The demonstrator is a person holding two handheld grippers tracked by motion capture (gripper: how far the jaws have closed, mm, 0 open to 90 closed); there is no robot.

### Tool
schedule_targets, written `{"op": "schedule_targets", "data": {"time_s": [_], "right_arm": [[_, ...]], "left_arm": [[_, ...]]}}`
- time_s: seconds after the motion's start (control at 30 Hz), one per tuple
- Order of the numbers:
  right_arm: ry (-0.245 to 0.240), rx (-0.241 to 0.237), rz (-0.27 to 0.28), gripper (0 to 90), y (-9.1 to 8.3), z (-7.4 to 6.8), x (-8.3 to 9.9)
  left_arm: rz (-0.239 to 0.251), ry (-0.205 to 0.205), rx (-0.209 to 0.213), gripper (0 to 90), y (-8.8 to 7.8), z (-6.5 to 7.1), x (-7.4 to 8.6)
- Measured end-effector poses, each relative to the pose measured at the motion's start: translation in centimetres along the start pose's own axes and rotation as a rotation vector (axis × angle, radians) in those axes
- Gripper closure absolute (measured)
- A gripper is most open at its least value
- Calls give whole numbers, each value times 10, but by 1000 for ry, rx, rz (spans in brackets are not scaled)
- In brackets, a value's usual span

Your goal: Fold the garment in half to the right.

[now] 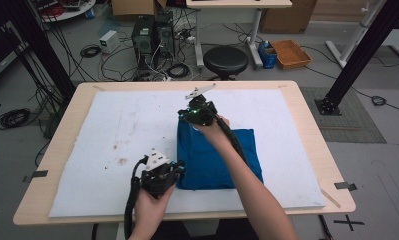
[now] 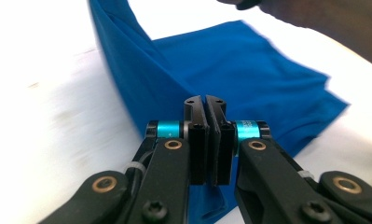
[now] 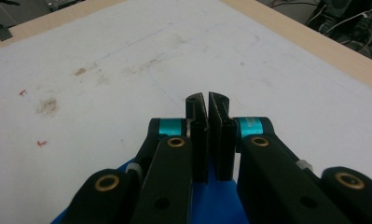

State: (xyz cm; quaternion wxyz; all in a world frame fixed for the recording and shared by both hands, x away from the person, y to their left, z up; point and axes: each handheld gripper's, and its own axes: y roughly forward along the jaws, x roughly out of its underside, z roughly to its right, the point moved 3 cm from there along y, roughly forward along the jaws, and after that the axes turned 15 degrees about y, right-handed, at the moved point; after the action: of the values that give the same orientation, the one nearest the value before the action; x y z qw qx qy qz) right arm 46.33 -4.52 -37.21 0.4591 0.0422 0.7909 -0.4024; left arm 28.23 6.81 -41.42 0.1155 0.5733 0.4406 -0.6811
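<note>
Blue cloth lies folded on the white mat toward the right of the wooden table, and both grippers are clamped on its left edge: the left gripper pinches the near corner, the right gripper the far corner, with that edge lifted off the mat. In the left gripper view the jaws are pressed together with blue fabric running up between them; in the right gripper view the jaws are likewise closed with cloth caught low between them. The main risk, as I judge it, is a thin pinch slipping out if the two hands pull apart or rise unevenly. A second is dragging the lower layers along, so the fold bunches or skews rather than landing flat.
</note>
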Motion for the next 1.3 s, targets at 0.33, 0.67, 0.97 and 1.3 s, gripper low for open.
{"op": "schedule_targets", "data": {"time_s": [0.33, 0.67, 0.97, 1.3], "right_arm": [[-43, 75, -40, 878, -61, 53, 18], [9, 142, -71, 879, -97, 104, 41], [64, 183, -85, 878, -110, 136, 63], [109, 289, -120, 832, -114, 162, 81]], "left_arm": [[13, 60, 147, 874, 57, 50, -27], [20, 83, 204, 874, 101, 87, -45], [-1, 94, 232, 874, 133, 110, -47], [-5, 98, 275, 663, 152, 124, -47]]}}
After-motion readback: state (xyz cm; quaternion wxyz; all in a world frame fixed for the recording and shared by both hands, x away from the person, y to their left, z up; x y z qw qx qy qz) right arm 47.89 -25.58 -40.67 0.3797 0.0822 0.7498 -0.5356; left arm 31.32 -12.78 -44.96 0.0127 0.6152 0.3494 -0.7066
